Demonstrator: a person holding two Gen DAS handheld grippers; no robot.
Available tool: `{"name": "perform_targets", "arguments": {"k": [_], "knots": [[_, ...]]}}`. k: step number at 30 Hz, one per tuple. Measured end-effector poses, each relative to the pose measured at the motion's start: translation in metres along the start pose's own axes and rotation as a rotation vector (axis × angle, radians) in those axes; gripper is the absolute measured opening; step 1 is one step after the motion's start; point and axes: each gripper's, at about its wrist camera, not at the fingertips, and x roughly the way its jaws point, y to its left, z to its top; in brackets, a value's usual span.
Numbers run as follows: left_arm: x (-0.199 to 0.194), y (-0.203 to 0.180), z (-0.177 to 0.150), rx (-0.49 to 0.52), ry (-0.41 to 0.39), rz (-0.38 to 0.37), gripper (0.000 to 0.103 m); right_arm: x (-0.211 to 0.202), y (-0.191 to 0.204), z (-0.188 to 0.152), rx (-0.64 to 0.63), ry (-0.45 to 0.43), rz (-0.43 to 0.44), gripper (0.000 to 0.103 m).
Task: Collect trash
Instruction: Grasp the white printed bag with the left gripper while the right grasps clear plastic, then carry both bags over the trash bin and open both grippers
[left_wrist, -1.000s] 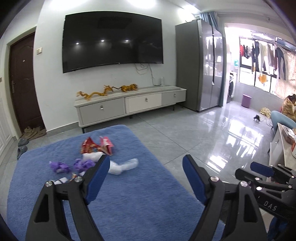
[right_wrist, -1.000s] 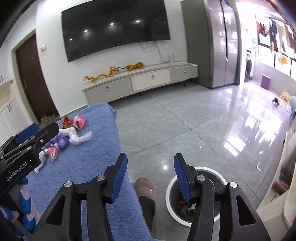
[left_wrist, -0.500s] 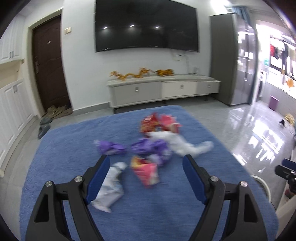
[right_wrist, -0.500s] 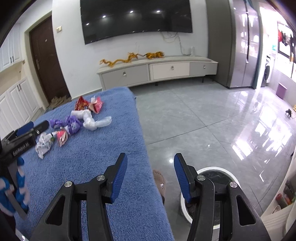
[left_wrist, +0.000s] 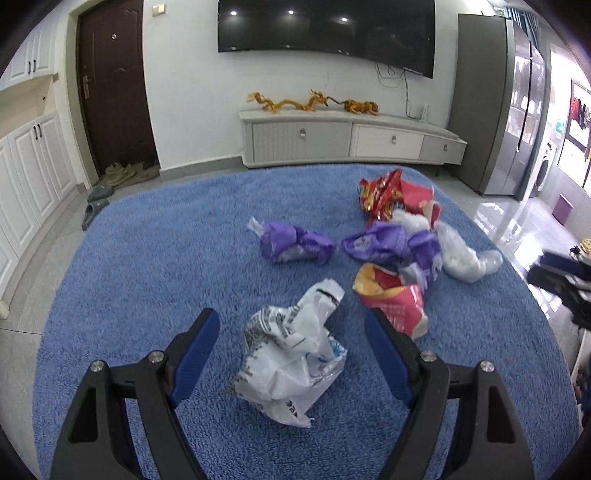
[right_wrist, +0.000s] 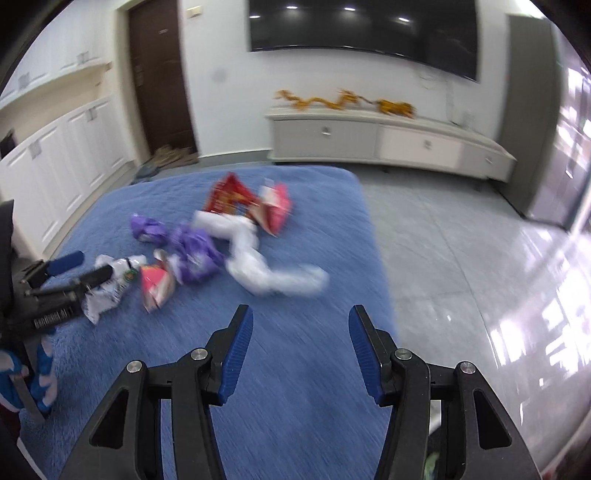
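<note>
Left wrist view: the left gripper (left_wrist: 291, 341) hangs open-fingered around a crumpled white bag (left_wrist: 291, 358) on the blue surface (left_wrist: 155, 266), pads clear of it. Beyond the bag lie purple wrappers (left_wrist: 291, 243) and red packets (left_wrist: 391, 194). The right gripper (right_wrist: 301, 345) stands open and empty; its view is motion-blurred.

A blue fleecy blanket (left_wrist: 147, 280) carries crumpled wrappers (left_wrist: 295, 242) and a white bag (left_wrist: 291, 354).

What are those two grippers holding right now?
Nothing. The left gripper stands open around a white crumpled bag; the right gripper is open and empty.
</note>
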Motion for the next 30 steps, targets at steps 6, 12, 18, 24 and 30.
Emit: {"name": "perform_targets", "arguments": {"k": [6, 12, 18, 24, 30], "knots": [[0.016, 0.010, -0.004, -0.040, 0.051, -0.014, 0.080, 0.042, 0.026, 0.023, -0.059, 0.025, 0.058, 0.053], [0.022, 0.012, -0.004, -0.055, 0.078, -0.052, 0.079, 0.072, 0.038, 0.030, -0.057, 0.052, 0.099, 0.053], [0.025, 0.011, -0.005, -0.053, 0.095, -0.077, 0.063, 0.085, 0.046, 0.029, -0.108, 0.065, 0.056, 0.043], [0.019, 0.004, -0.007, -0.022, 0.079, -0.070, 0.051, 0.082, 0.040, 0.022, -0.122, 0.069, 0.033, 0.031], [0.004, 0.002, -0.013, -0.034, 0.061, -0.084, 0.043, 0.056, 0.042, 0.011, -0.096, 0.042, 0.063, 0.029]]}}
